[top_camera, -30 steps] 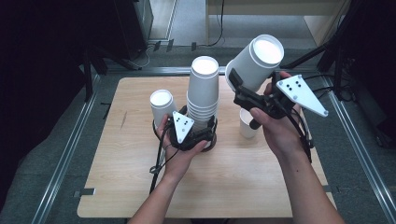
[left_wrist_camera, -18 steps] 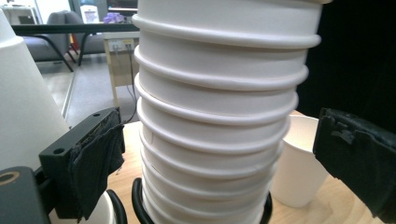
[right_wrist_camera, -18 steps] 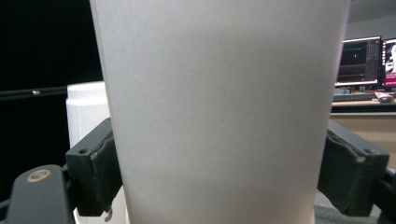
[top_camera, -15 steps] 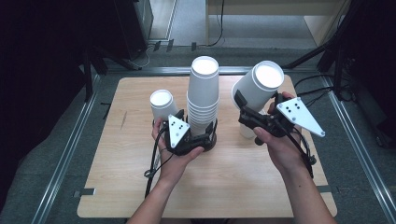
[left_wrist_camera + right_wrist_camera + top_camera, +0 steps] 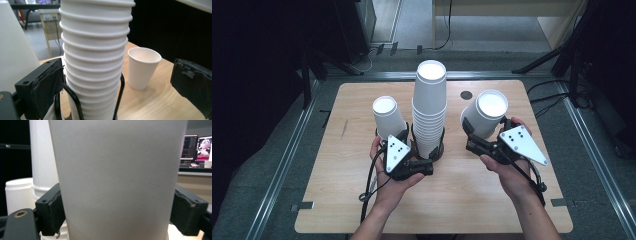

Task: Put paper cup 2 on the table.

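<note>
The right gripper [image 5: 473, 134] pinched an inverted cup [image 5: 486, 113] right of the stack [image 5: 429, 107]. The left gripper [image 5: 412, 145] had just been opening, its jaws spread around the stack's base without pressing it.

It looked like a lab or test room rather than a home; a plain wooden table [image 5: 362, 210] stood inside metal floor rails [image 5: 277, 170], with dark stand legs [image 5: 557, 60] and loose cables [image 5: 444, 30] on the grey floor [image 5: 412, 30] behind it; black curtains [image 5: 257, 75] shut in the sides; the right gripper view caught lit monitors [image 5: 196, 147] on a desk [image 5: 195, 173]; the left gripper view showed a bench [image 5: 50, 25] with sockets.
</note>
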`<state>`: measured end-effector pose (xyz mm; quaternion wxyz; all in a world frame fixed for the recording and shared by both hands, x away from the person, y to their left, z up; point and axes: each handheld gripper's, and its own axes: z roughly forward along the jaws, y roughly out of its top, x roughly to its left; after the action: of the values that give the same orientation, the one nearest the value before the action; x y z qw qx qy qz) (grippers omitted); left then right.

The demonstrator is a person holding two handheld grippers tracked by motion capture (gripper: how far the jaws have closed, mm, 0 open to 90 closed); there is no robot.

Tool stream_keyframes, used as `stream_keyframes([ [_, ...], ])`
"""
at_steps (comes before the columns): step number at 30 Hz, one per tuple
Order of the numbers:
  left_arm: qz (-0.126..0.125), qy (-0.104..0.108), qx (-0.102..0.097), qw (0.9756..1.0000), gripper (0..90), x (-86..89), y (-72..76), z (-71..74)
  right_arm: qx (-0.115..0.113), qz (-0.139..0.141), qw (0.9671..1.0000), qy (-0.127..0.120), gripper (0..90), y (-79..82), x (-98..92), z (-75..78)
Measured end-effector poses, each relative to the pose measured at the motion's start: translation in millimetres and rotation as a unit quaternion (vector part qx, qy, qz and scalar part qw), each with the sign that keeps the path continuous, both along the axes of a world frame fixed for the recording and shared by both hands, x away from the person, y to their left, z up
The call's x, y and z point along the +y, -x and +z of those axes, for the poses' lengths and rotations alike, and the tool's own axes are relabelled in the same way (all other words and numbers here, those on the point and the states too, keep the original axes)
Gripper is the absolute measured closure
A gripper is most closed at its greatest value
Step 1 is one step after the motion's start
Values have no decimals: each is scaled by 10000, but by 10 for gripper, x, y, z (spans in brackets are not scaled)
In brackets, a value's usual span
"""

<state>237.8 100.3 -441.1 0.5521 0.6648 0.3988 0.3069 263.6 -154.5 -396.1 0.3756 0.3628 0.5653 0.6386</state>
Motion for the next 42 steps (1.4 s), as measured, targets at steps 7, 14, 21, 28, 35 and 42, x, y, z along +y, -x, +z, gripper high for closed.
stream_keyframes([
  [7, 45, 12, 112, 9999, 0, 123, 142, -78, 87, 125, 9999, 50, 139, 166, 42, -181],
  [14, 84, 234, 220, 9994, 0, 238, 217, -49, 217, 205, 9995, 111, 139, 291, 100, -369],
  [21, -173, 51, 289, 9994, 0, 206, 332, -27, 196, 232, 9973, 672, 138, 409, 229, -569],
  [28, -337, -17, 321, 9989, 0, 167, 350, -43, -7, 136, 9914, 1302, 139, 416, 326, -723],
  [35, -444, -31, 286, 9986, 0, 187, 363, -14, -170, 84, 9851, 1708, 138, 438, 386, -794],
  [42, -691, -195, 303, 9970, 0, 116, 377, -25, -426, -78, 9747, 2194, 138, 439, 415, -842],
])
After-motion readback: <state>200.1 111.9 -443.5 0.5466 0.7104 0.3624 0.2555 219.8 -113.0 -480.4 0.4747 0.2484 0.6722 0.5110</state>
